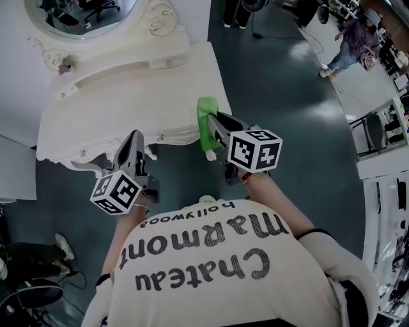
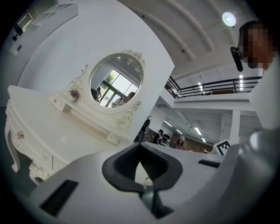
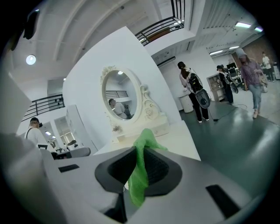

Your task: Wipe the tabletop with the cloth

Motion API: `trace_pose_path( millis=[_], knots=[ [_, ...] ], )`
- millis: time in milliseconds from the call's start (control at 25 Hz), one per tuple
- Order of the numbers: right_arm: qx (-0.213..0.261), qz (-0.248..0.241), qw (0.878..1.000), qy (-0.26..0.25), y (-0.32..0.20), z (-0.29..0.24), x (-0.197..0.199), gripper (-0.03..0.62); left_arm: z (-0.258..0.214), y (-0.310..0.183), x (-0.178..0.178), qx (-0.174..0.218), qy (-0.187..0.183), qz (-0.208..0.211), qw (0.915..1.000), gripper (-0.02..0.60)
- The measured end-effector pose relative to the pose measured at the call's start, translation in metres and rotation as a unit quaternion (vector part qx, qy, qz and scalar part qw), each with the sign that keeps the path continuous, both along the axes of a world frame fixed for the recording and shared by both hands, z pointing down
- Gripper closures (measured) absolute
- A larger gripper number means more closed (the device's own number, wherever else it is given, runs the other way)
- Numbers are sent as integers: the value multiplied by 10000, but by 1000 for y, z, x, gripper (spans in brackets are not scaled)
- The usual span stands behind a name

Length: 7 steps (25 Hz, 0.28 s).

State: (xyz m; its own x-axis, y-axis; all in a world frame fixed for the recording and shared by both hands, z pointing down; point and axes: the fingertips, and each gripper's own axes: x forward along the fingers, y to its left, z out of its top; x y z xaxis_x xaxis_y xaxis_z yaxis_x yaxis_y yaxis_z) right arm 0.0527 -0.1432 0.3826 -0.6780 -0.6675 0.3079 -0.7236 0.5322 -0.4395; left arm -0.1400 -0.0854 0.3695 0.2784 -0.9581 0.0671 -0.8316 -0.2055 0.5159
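Note:
A green cloth [image 1: 206, 119] hangs over the front right edge of the white dressing table [image 1: 128, 96], pinched in my right gripper [image 1: 215, 122]. In the right gripper view the cloth [image 3: 139, 173] is clamped between the shut dark jaws of that gripper [image 3: 139, 151], its top fold poking out above them, with the tabletop [image 3: 183, 139] just beyond. My left gripper [image 1: 135, 136] hovers at the table's front edge, left of the cloth. In its own view this gripper [image 2: 140, 151] is shut with nothing in it, and the tabletop [image 2: 35, 118] lies to the left.
An oval mirror [image 1: 83, 16] with a carved frame stands at the back of the table, with a small shelf [image 1: 115, 71] below it. Dark floor surrounds the table. People [image 3: 192, 92] stand farther off, and white furniture [image 1: 383, 169] lines the right side.

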Motion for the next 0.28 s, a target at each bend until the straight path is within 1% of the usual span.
trace_pose_path(
  millis=[280],
  knots=[
    [-26, 10, 10000, 28, -4, 5, -2, 537, 4, -4, -3, 7, 16, 6, 10000, 574]
  ],
)
